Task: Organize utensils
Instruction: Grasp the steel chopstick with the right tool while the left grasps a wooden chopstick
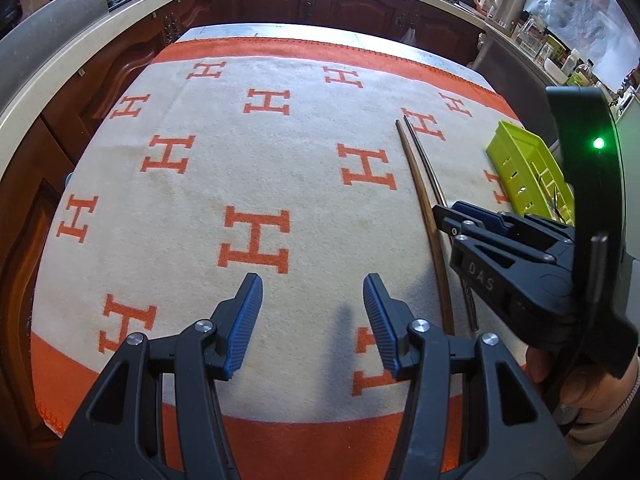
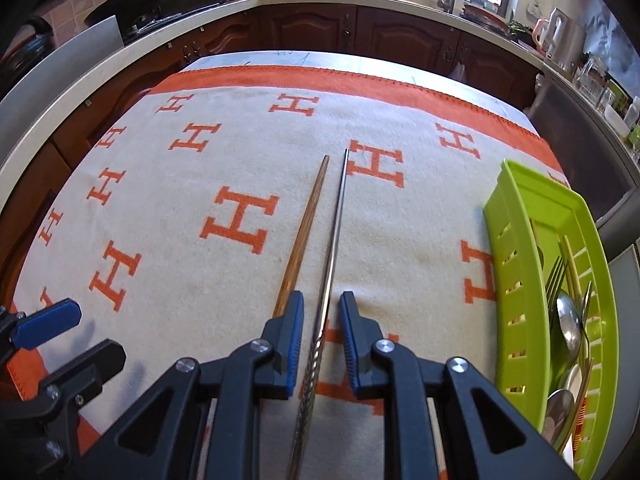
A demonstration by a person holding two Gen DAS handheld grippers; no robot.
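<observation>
A wooden chopstick (image 2: 304, 228) and a metal chopstick (image 2: 334, 232) lie side by side on the cream cloth with orange H marks (image 2: 400, 240). My right gripper (image 2: 322, 332) straddles the metal chopstick, with a small gap on each side of it. The wooden one runs under the left finger. The left wrist view shows the same right gripper (image 1: 444, 216) over the two chopsticks, the wooden chopstick (image 1: 420, 200) nearer. My left gripper (image 1: 314, 316) hovers open over bare cloth, nothing between its fingers; one of its blue pads (image 2: 44, 324) shows at the lower left of the right wrist view.
A lime-green slotted tray (image 2: 516, 280) at the cloth's right edge holds a fork (image 2: 558, 276) and spoons (image 2: 568, 320); the tray (image 1: 516, 160) also shows behind the right gripper. Dark wood cabinets (image 2: 312, 28) and a worktop ring the table. A hand (image 1: 580, 384) holds the right gripper.
</observation>
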